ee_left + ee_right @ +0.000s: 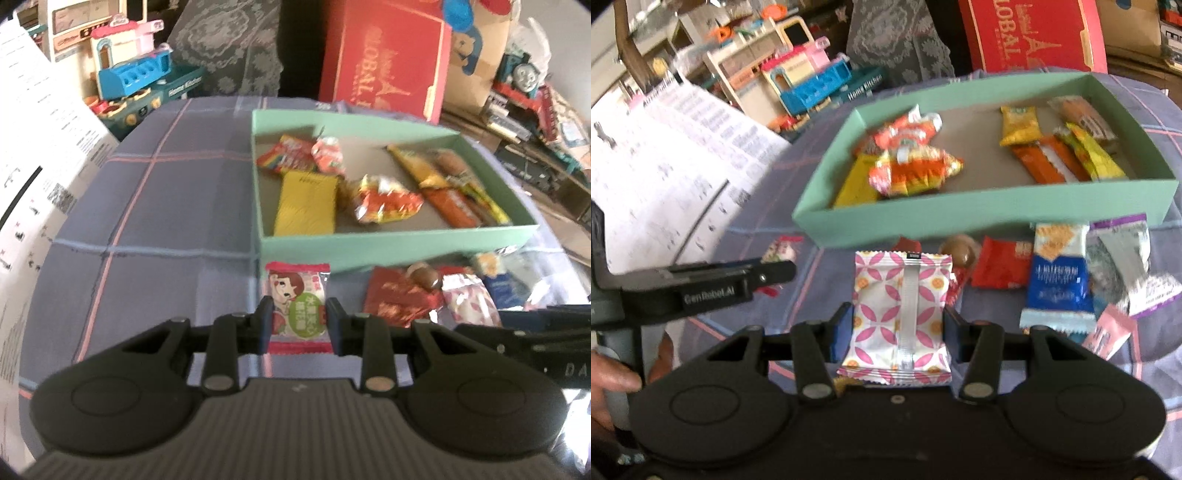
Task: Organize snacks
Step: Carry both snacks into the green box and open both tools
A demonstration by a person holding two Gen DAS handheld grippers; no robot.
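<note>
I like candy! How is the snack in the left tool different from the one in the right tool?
The cartoon-face packet has red edges; the pink-petal packet is white with a silver seam. The cartoon-face packet looks narrower. Both are sealed and pinched by a tool.

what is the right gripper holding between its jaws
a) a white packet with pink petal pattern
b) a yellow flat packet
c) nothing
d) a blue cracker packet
a: in the right wrist view the right gripper has its jaws pressed on both sides of the white packet with pink petal pattern, while the blue cracker packet lies on the cloth and the yellow flat packet sits in the green cardboard box.
</note>
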